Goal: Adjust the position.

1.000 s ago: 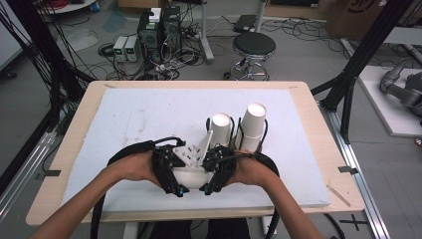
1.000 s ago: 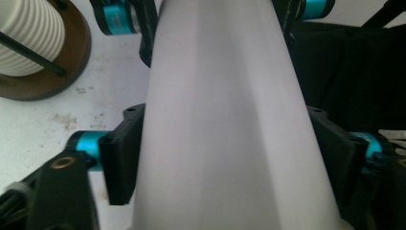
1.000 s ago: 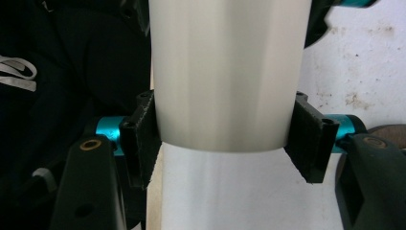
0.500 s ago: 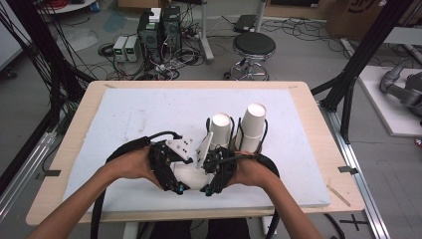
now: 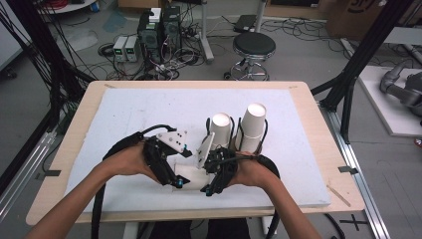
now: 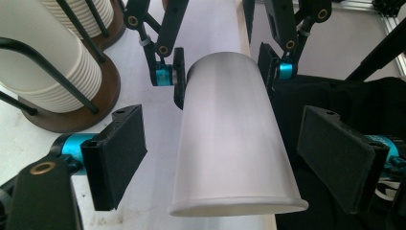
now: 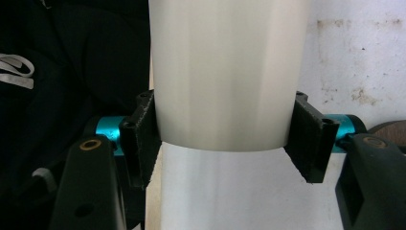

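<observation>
right gripper (image 7: 225, 139) fingers clamp paper cup (image 6: 234, 139) | left gripper (image 6: 234, 158) fingers wide apart, clear of cup | near table edge

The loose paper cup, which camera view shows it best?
The left gripper view: the whole paper cup shows, rim to base. The right gripper view crops it to a wall section clamped between jaws; the high view shows a small white patch between the hands.

Black stool (image 5: 254, 46) on cable-strewn grey floor (image 5: 308, 55)

A paper cup (image 5: 188, 174) lies between both grippers near the table's (image 5: 99, 99) front edge, two cup stacks (image 5: 238, 130) behind.
</observation>
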Tool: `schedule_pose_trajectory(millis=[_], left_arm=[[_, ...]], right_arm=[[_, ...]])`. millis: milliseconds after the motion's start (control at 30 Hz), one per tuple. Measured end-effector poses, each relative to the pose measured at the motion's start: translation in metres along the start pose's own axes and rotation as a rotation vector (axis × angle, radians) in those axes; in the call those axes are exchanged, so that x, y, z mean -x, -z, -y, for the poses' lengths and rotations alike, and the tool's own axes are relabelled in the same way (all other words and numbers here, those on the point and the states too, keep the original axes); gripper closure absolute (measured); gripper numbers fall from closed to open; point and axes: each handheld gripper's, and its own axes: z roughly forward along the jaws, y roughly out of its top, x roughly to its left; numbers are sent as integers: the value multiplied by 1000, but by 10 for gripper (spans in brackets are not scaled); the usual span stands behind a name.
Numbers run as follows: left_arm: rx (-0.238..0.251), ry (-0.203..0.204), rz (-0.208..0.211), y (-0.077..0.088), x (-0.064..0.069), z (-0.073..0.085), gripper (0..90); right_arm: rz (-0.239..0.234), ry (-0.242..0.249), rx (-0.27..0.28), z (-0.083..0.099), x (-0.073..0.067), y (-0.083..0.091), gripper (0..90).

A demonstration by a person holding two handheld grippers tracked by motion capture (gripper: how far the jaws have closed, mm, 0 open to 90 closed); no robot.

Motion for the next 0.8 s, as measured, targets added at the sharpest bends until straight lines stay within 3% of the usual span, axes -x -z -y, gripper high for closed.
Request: schedule_pose_trajectory(millis=[167,400,500,800], left_arm=[[20,-13,-3,3,1,0,169],[107,-2,-13,13,-1,2,168],[138,3,-19,17,-2,4,168],[186,29,-27,26,-5,11,166]], right_arm=[[8,1,10,3,1,0,367],[20,-24,65,16,3,1,367],[35,-32,122,24,4,3,367],[54,-70,213,42,5,8,367]])
